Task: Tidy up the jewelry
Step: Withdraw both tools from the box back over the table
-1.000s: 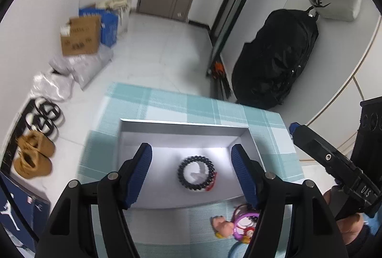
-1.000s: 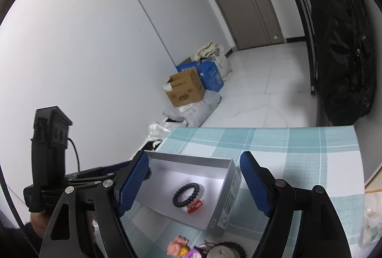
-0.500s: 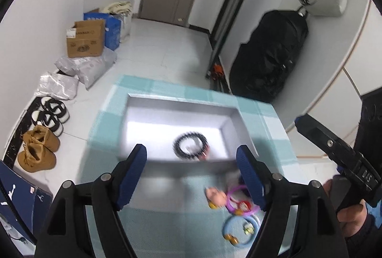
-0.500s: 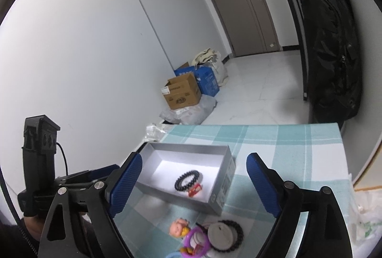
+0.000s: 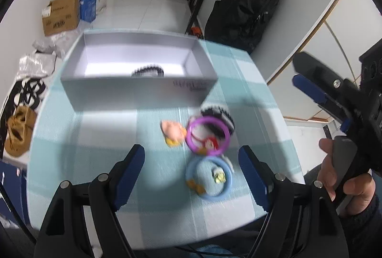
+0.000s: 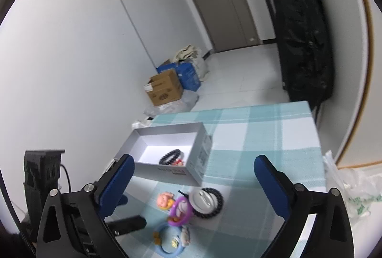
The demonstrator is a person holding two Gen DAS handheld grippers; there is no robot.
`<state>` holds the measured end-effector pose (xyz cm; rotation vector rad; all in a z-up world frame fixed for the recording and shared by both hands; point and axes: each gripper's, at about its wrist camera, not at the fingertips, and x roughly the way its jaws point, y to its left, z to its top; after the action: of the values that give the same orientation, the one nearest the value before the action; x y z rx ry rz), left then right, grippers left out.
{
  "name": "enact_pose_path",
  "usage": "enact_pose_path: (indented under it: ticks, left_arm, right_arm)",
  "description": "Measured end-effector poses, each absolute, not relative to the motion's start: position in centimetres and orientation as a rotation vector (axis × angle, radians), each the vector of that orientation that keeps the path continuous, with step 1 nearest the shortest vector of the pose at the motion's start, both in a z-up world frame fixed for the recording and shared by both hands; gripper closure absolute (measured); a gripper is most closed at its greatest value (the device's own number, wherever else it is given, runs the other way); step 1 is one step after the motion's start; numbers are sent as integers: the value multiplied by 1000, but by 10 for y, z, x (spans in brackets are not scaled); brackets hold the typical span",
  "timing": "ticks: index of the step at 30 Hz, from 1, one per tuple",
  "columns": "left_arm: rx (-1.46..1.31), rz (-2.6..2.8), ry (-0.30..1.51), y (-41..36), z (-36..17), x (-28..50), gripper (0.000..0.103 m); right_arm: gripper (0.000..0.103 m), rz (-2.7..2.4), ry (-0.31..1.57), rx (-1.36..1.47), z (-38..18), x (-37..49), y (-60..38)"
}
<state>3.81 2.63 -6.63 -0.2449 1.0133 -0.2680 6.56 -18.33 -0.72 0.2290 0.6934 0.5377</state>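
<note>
Still loose: three bracelets ahead of open tongs, one in the box

Both tongs stand wide apart and grip nothing. From the left wrist view, the left gripper (image 5: 192,166) hovers over the teal checked tablecloth (image 5: 95,138), its blue pads (image 5: 129,169) spread either side of a small heap of jewelry. Between the pads and slightly ahead lies a light blue bracelet (image 5: 209,178) with small yellow charms. Just beyond it, touching or overlapping, sits a purple bracelet (image 5: 207,136), and behind that a black beaded bracelet (image 5: 218,114); motion blur hides the exact contact. A pink figure charm (image 5: 172,130) rests just left of the purple ring.

Farther ahead of the left tongs stands the grey box (image 5: 138,88), open on top. Inside it, against the near wall, the upper arc of a dark beaded bracelet in the box (image 5: 148,71) shows.

The right gripper (image 6: 194,178) is also spread wide, held by the right hand (image 5: 343,176) off to the left tongs' right side. In its own view, the loose pieces lie between its pads, near the camera, and the black beaded ring there circles a white disc (image 6: 205,200). The box sits ahead and a little left, with a small red piece beside the bracelet inside.
</note>
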Motion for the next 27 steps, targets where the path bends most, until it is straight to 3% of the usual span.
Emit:
enact_pose_path:
  ticks: [21,27]
  left_arm:
    - [108,-228,1081,-33,-100,22,26]
    - [100,-217,1068,-29,-97,20,26]
  right_arm:
    - [0,492,808,232,-29,47,-212]
    - [0,484,808,245,-29,45,-218]
